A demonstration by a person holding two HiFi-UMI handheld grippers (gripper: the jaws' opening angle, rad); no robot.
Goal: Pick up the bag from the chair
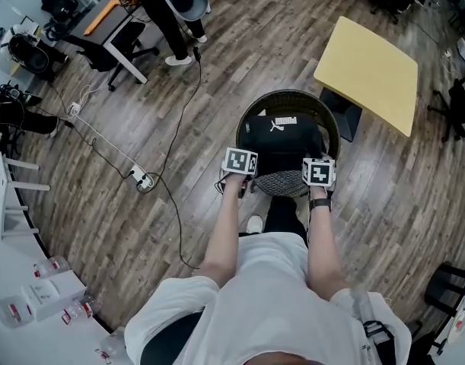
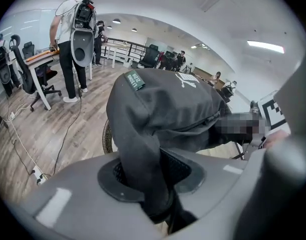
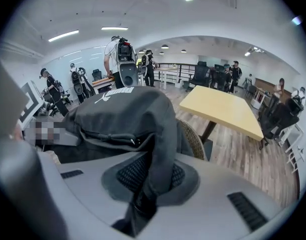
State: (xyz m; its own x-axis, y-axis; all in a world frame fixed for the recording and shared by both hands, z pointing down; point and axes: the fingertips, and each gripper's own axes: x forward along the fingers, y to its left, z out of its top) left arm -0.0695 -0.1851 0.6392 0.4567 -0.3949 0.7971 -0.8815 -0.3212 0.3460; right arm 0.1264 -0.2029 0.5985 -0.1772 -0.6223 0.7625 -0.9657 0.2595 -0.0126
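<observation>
A black backpack (image 1: pixel 281 137) with a white logo rests on a round wicker chair (image 1: pixel 326 120) in the head view. My left gripper (image 1: pixel 240 172) is at its near left side, shut on a shoulder strap (image 2: pixel 140 149) that runs between the jaws. My right gripper (image 1: pixel 318 179) is at the near right side, shut on the other strap (image 3: pixel 160 149). In the left gripper view the backpack (image 2: pixel 168 104) fills the middle; in the right gripper view the backpack (image 3: pixel 122 116) bulges above the jaws with the chair rim (image 3: pixel 193 139) behind it.
A yellow table (image 1: pixel 369 71) stands just right of the chair. A power strip and cables (image 1: pixel 141 177) trail over the wood floor at left. A person with a backpack (image 1: pixel 171 6) stands by a desk (image 1: pixel 114 17) far left. White shelves with bottles (image 1: pixel 42 291) sit lower left.
</observation>
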